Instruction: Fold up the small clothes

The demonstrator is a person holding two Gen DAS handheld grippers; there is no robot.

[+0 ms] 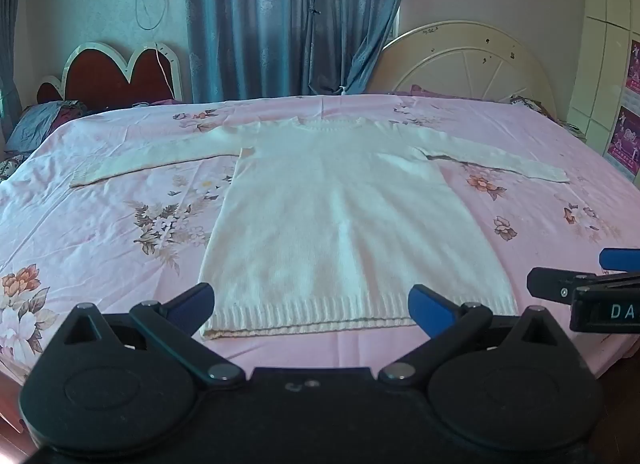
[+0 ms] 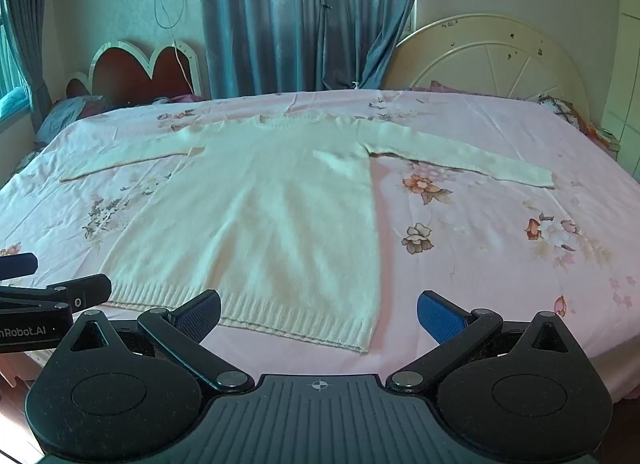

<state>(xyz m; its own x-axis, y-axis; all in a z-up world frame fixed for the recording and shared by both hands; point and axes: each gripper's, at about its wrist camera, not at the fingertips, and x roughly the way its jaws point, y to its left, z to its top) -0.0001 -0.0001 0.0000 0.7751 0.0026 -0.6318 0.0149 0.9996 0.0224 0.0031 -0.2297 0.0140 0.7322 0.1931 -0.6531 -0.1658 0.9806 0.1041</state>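
A white knit sweater [image 1: 340, 216] lies flat on the pink flowered bedsheet [image 1: 100, 224], neck away from me, both sleeves spread out to the sides. Its ribbed hem [image 1: 312, 316] is nearest me. My left gripper [image 1: 312, 308] hangs open just above the near hem, nothing between its blue pads. In the right wrist view the same sweater [image 2: 260, 216] sits left of centre. My right gripper [image 2: 318, 314] is open over the hem's right corner, holding nothing. Each gripper shows at the edge of the other's view.
The bed's near edge [image 2: 400, 360] runs just under the grippers. Two headboards, a red scalloped one [image 1: 116, 76] and a cream round one [image 1: 472, 60], stand against the far wall with blue curtains [image 1: 288, 20]. Pillows [image 1: 40, 124] lie at the far left.
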